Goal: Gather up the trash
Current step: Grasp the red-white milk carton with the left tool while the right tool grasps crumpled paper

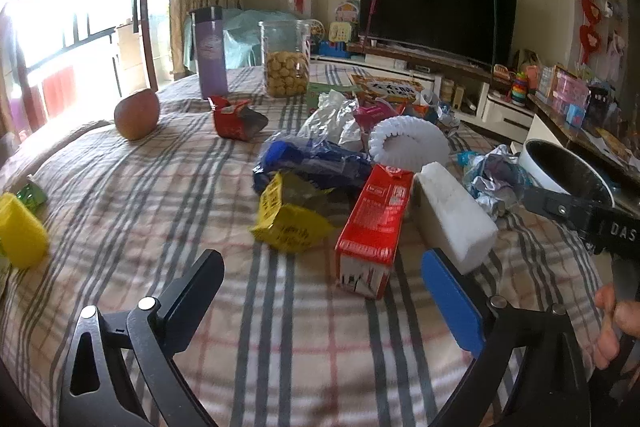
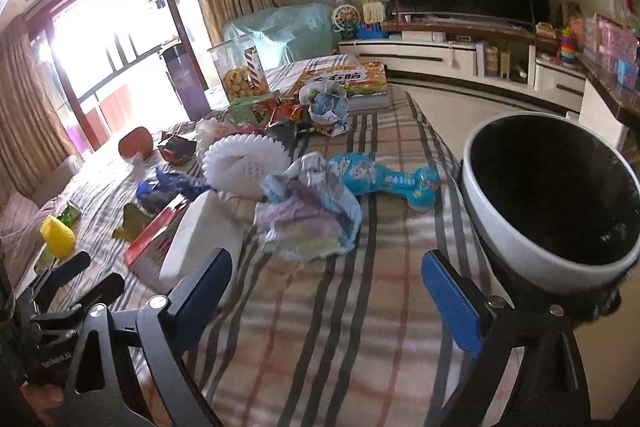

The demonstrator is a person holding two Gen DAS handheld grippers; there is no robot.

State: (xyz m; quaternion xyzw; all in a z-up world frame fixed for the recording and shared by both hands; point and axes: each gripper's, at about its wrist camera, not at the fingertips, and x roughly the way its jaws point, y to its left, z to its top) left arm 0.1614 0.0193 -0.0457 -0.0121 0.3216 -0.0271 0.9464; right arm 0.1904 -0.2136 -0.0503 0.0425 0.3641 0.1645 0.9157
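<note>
Crumpled wrappers [image 2: 308,207] and red carton [image 1: 374,227] on plaid cloth [image 1: 168,187], both claws [image 1: 320,291] [image 2: 326,291] wide, empty.

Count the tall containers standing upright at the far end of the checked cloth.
2. A purple bottle stands on the left; a clear jar part-filled with round snacks stands just to its right. Others may be hidden behind the litter.
</note>
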